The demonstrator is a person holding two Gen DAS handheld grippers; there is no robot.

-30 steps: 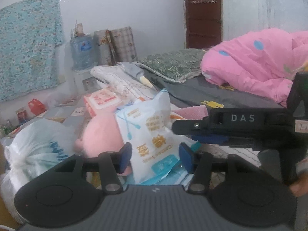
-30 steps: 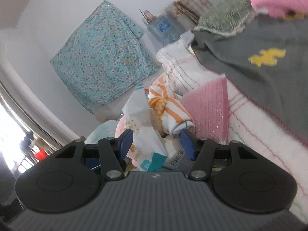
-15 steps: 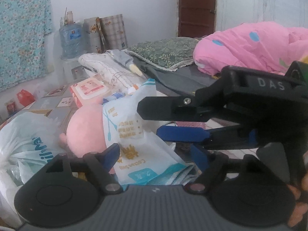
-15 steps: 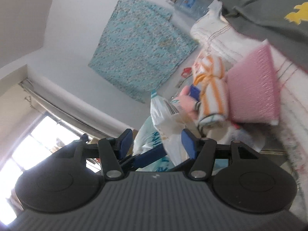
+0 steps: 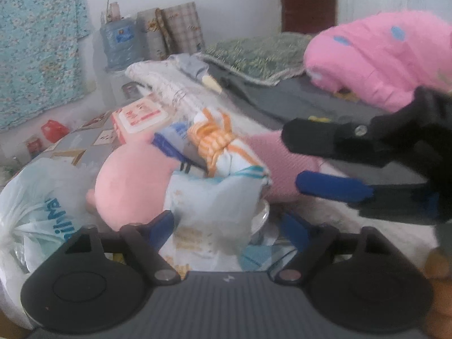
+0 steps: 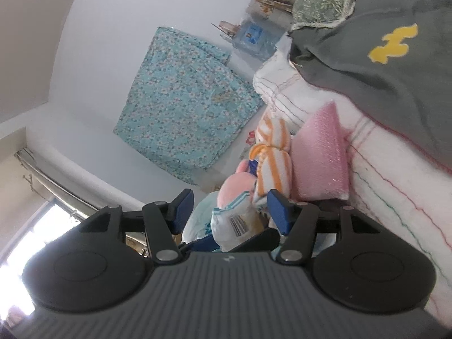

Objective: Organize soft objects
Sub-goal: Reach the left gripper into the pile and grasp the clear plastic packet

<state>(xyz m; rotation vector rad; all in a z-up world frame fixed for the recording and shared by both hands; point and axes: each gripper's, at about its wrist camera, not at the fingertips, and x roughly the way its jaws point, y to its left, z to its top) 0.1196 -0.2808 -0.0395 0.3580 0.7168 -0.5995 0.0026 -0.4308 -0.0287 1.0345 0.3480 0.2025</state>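
The left hand-held gripper (image 5: 226,227) stands wide open around a white plastic packet (image 5: 214,206) with teal trim; its left blue pad lies right against the packet's side, while the right pad is clear of it, so nothing is clamped. The picture is blurred, and the printing on the packet cannot be read. Just behind the packet sits a rolled orange-and-white striped cloth (image 5: 220,147), tied at its middle, leaning against a blue-and-grey package (image 5: 175,147). To the left of the packet, touching it, lies a pink plush toy (image 5: 130,186), and further left a white plastic bag (image 5: 36,212) with blue lettering. A pink knitted cloth (image 5: 279,166) lies to the right of the striped roll, at the near edge of the bed (image 5: 282,99), which carries a grey sheet, a green patterned pillow (image 5: 254,56) and a pink quilt (image 5: 381,56). A red-and-white box (image 5: 138,115) rests behind the toy.

The right hand-held gripper (image 5: 325,163) reaches in from the right with its fingers apart and nothing between them. From its own camera it is also open (image 6: 228,210), framing the packet (image 6: 237,223), the striped roll (image 6: 272,155), the plush toy (image 6: 237,186) and the pink cloth (image 6: 322,155) beside the bed's white blanket (image 6: 395,186).
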